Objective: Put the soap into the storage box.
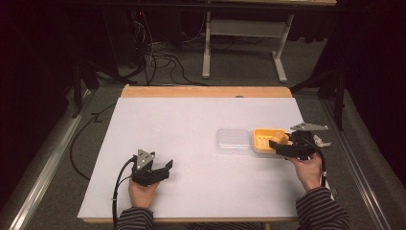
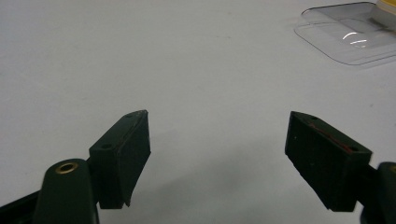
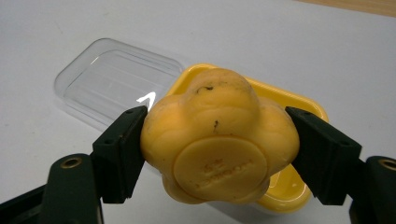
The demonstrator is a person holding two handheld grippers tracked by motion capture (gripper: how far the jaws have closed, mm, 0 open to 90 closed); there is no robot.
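Yellow and lobed, the soap-like lump (image 3: 219,140) is clamped between the two jaws of the right claw (image 3: 219,149), one jaw pressed against each flank. In the right gripper view it is held just above the yellow dish (image 3: 306,105), whose rim shows behind and beneath it; whether the lump touches the dish floor cannot be told. The high view places the right claw (image 1: 282,143) at the near right edge of the dish (image 1: 261,139), on the right half of the desk (image 1: 191,120).

Just left of the dish, touching or nearly so, lies a clear plastic lid (image 1: 233,140), flat on the white surface.

Left claw (image 2: 217,154): jaws spread wide, nothing between them, only bare desk ahead. The high view shows it (image 1: 160,172) low near the front edge, well apart from the dish and lid.

Step in hand, as judged: either placing the lump into the dish or lifting it out; the frames do not settle which. If placing, the next move calls for a short lowering until the lump seats on the ribbed floor, then release and a clean withdrawal. Closing the dish would then call for picking up the lid, which the idle left claw is free to do.
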